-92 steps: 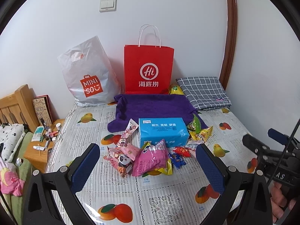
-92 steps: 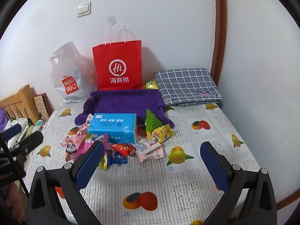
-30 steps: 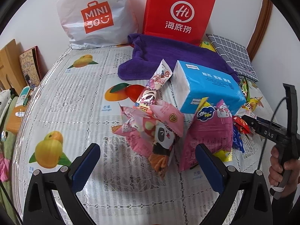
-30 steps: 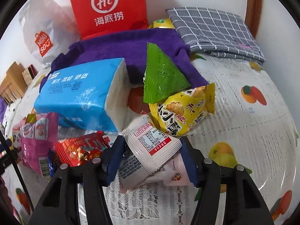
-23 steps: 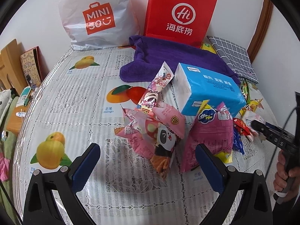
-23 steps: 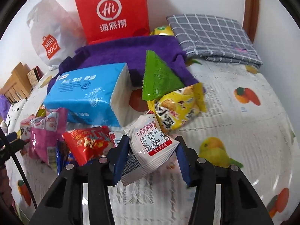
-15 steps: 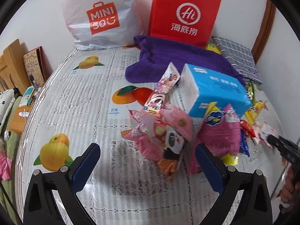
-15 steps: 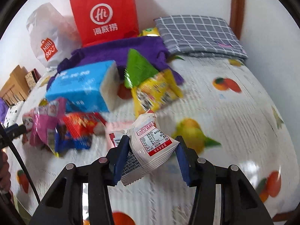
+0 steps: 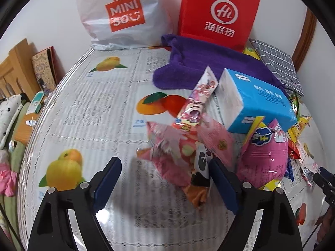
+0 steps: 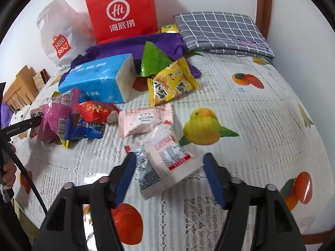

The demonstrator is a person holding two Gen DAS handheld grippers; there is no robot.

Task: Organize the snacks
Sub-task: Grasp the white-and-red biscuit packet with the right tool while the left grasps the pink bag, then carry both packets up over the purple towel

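Note:
My left gripper (image 9: pixel 164 163) hovers low over the fruit-print table cover (image 9: pixel 88 108). Its jaws are closing around a pink panda snack packet (image 9: pixel 188 156), with a clear gap at the left pad, so it is open. A long pink packet (image 9: pixel 199 98) leans on a blue tissue pack (image 9: pixel 257 102), beside a magenta bag (image 9: pixel 263 152). My right gripper (image 10: pixel 169 156) has its jaws opening. A white packet with a red label (image 10: pixel 173 159) lies on the cover between them, free of the pads. A pale pink packet (image 10: pixel 144 119) lies just beyond it.
Behind the pile lie a purple towel (image 9: pixel 199 62), a red paper bag (image 9: pixel 217 14), a white shopping bag (image 9: pixel 123 14) and a grey checked cloth (image 10: pixel 222 29). Yellow (image 10: pixel 171 81), green (image 10: pixel 153 59) and red (image 10: pixel 94 110) packets lie by the tissue pack. A wooden bedside stand (image 9: pixel 27 123) is at the left edge.
The right gripper carried the white packet out of the pile toward the near side, then spread its jaws off it. The left jaws have narrowed around the pink panda packet.

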